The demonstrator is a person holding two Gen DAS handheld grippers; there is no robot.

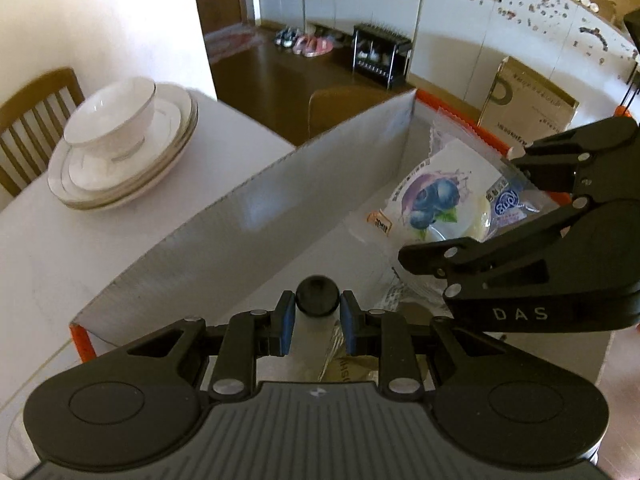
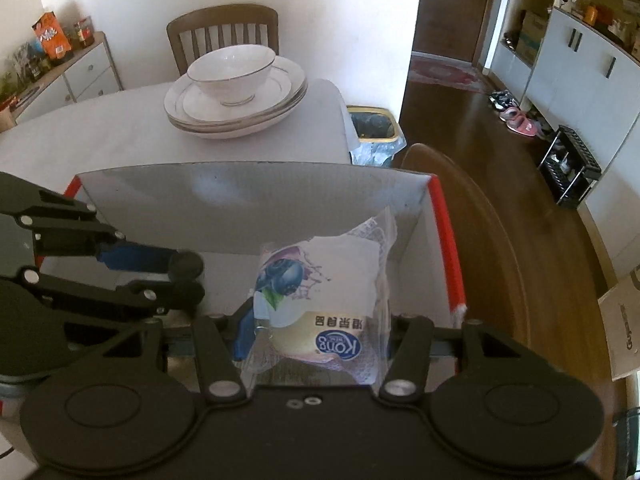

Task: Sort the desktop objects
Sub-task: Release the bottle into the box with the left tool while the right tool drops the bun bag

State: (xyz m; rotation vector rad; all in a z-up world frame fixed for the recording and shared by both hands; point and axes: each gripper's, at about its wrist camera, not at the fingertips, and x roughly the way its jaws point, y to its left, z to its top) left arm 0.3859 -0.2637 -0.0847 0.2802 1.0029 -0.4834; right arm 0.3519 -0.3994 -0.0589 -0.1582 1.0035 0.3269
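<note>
My left gripper (image 1: pixel 317 326) is shut on a pale tube with a round black cap (image 1: pixel 318 295) and holds it over the open white box with orange edges (image 1: pixel 256 200). My right gripper (image 2: pixel 316 332) is shut on a blueberry snack packet (image 2: pixel 320 292) and holds it inside the same box (image 2: pixel 224 208). In the left wrist view the right gripper (image 1: pixel 476 216) comes in from the right with the packet (image 1: pixel 436 196). In the right wrist view the left gripper (image 2: pixel 186 276) comes in from the left with the cap (image 2: pixel 184 265).
A white bowl on stacked plates (image 1: pixel 120 144) stands on the white table beyond the box, also in the right wrist view (image 2: pixel 236 92). Wooden chairs (image 2: pixel 224 32) stand around the table. A bin (image 2: pixel 374 126) sits on the floor past the table edge. More wrappers (image 1: pixel 348 360) lie in the box.
</note>
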